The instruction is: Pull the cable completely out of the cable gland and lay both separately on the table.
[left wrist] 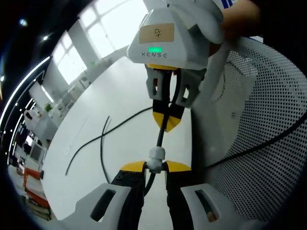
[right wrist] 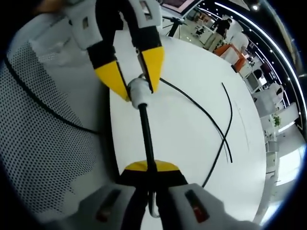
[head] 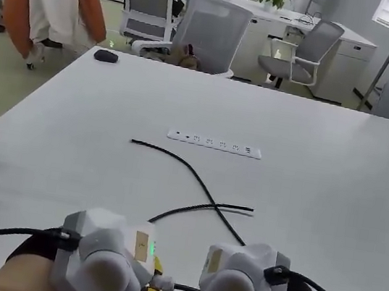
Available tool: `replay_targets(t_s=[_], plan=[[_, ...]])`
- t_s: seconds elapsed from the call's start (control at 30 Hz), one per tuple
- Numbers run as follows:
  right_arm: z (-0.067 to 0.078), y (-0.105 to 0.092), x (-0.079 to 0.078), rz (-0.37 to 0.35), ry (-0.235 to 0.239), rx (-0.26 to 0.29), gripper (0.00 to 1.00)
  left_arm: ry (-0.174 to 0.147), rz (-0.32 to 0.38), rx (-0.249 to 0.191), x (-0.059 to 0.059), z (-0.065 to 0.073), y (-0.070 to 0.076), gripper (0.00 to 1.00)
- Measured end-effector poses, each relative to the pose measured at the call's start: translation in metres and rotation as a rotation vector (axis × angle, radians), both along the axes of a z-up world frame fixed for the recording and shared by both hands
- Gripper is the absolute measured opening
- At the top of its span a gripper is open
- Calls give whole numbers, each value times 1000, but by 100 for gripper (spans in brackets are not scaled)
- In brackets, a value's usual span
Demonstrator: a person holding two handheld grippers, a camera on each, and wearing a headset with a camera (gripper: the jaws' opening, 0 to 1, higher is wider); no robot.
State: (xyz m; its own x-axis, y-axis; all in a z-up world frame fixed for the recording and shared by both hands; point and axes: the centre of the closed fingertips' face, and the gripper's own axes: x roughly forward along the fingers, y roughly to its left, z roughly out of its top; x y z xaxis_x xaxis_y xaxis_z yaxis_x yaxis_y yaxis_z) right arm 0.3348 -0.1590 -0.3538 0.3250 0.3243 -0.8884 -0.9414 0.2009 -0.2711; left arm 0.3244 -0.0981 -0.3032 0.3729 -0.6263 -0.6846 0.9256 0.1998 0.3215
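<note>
"At the near edge of the surface (head: 331,210), right in front of the person, what did each gripper have?"

"The left gripper (left wrist: 154,167) had its jaws clenched on the white cable gland (left wrist: 156,157), one yellow tip on each side. The right gripper (right wrist: 151,167) faced it, with its jaws clamped on the black cable (right wrist: 145,129). A short straight run of cable lay between the two."

"Why one on each?"

"I judged it was so the pull could follow the cable's own line. The gland was pinned as an anchor, and the cable was gripped near where it left the gland, so it would slide rather than bend."

"Was the cable out of the gland?"

"No. It ran into the gland and showed again on the other side, between the left jaws. More black cable lay loose farther off across the surface, toward the white power strip (head: 213,143). I could not tell for certain whether that was all one length."

"How far along was it, then?"

"Early, by my reckoning. The length behind the gland had yet to pass through, and neither piece had been laid down."
</note>
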Motion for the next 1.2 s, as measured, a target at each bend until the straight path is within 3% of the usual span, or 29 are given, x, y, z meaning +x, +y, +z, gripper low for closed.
replay_targets(t_s=[0.3,0.53,0.6,0.67,0.73,0.97,1.1,1.2], plan=[[1,-10,3,-69,5,-13,0,-4,25,-1,6,-1,4,17],[-3,-23,3,-131,25,-58,1,0,22,-1,6,-1,3,17],[-5,-22,0,-111,39,-63,3,-5,21,7,6,-2,5,17],[-6,-18,-3,-104,44,-54,15,-2,20,7,5,-2,5,17],[-2,-12,-1,-73,18,-43,19,-4,15,10,4,-2,4,17],[16,32,-14,66,2,115,18,-7,-8,7,1,-1,1,17],[15,36,-14,103,-13,106,15,-6,-24,11,1,-3,0,17],[12,36,-16,116,-2,103,14,-6,-35,-17,1,0,-4,17]])
